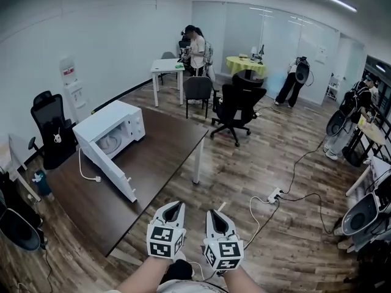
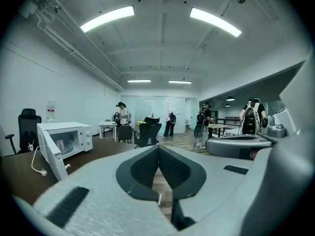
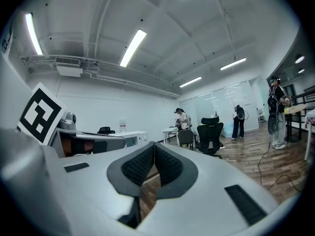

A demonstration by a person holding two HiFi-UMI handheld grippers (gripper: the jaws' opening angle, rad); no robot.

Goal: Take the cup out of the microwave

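Left gripper [image 1: 174,206], right gripper [image 1: 217,215] closed, empty. Cup [image 2: 59,143] in microwave [image 1: 116,124] at 10 o'clock: probably light, fragile; I'd pinch rim.

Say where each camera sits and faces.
Head view: on the person's head, looking down at dark brown table, open white microwave, forearms, left gripper, right gripper.
Left gripper view: on the left gripper, level along its shut jaws; microwave left, right gripper right.
Right gripper view: on the right gripper, along its shut jaws; left gripper at left.
Shared: both gripper views show the black office chair.
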